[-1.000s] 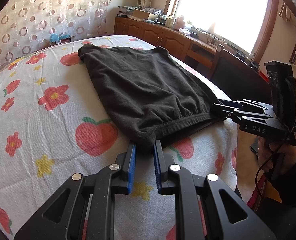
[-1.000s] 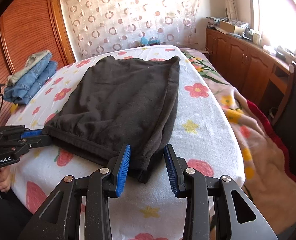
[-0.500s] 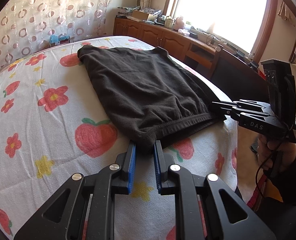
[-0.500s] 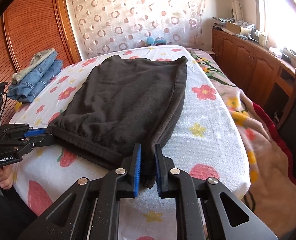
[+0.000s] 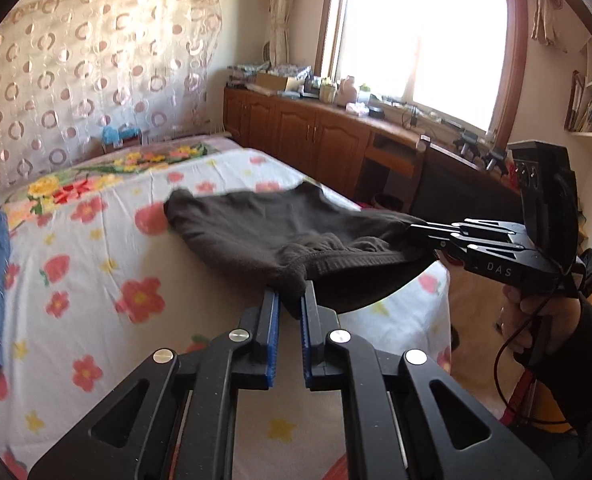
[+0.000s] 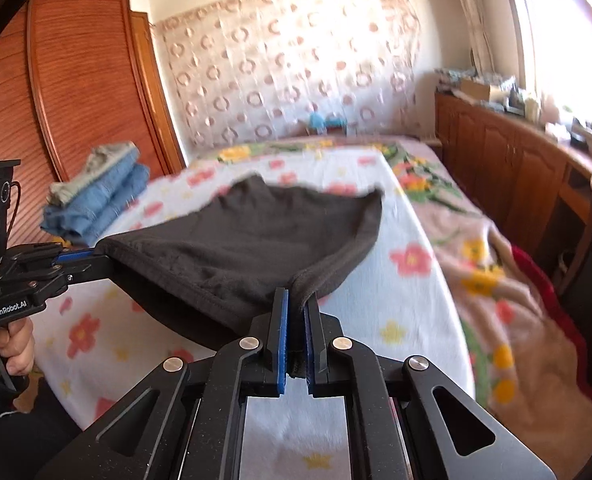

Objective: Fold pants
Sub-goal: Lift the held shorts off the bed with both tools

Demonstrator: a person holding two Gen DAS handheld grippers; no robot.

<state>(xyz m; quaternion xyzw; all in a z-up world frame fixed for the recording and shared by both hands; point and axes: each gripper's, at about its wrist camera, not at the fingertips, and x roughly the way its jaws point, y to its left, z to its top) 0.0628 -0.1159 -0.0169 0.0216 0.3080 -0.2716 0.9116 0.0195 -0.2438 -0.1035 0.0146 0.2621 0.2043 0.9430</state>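
Dark grey pants stretch over the flowered bed sheet. Their near waistband edge hangs in the air between both grippers, while the far end still rests on the bed. My left gripper pinches one waistband corner, its jaws closing on the cloth between the blue pads. In the right wrist view my right gripper is shut on the other corner of the pants. Each view shows the opposite gripper: the right one at the right, the left one at the left, each gripped by a hand.
A stack of folded jeans lies at the bed's left side beside a wooden wardrobe. Low wooden cabinets with clutter run under the window on the right. A flowered blanket hangs off the bed's right edge.
Both grippers have risen, lifting the waistband edge off the bed. The right gripper's jaws went from open around the corner to shut on it. The pants now sag between the two grips.
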